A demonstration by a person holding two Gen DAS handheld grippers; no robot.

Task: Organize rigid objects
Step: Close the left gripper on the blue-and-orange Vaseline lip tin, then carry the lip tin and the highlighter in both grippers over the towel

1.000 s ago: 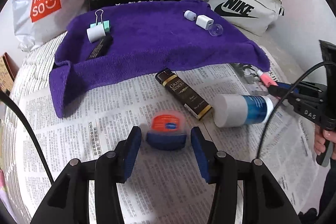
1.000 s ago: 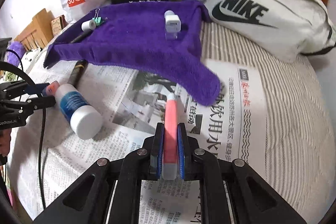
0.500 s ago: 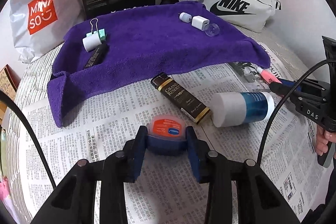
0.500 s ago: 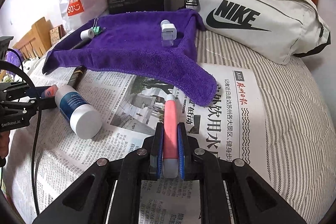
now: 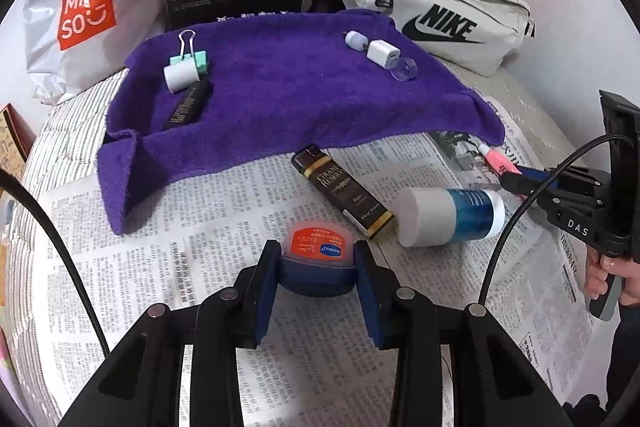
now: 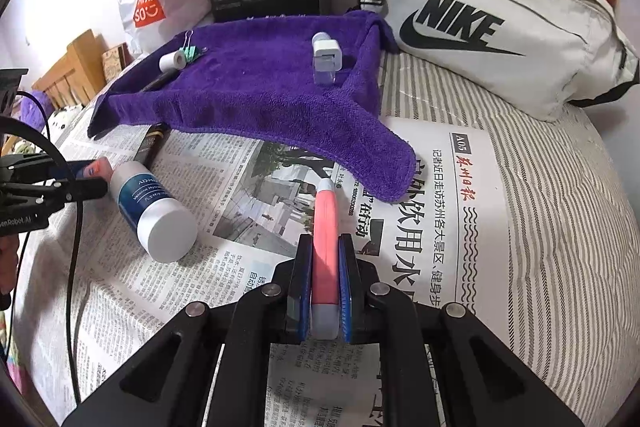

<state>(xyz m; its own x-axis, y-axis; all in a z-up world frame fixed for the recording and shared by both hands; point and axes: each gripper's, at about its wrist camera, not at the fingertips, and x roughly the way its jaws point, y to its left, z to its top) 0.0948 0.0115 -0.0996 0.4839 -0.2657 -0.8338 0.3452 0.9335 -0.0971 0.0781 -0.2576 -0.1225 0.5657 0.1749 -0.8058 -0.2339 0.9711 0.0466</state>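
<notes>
Left tongs [image 5: 316, 281] have now clamped the jar [image 5: 318, 255].

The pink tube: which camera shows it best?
The right wrist view. There the pink tube fills the centre, clamped lengthwise in the right gripper, with its white tip pointing at the purple towel. The left wrist view shows only a small part of it, far right.

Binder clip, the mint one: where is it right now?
Left wrist view: the binder clip sits at the purple towel's far left, touching a white cylinder.
</notes>
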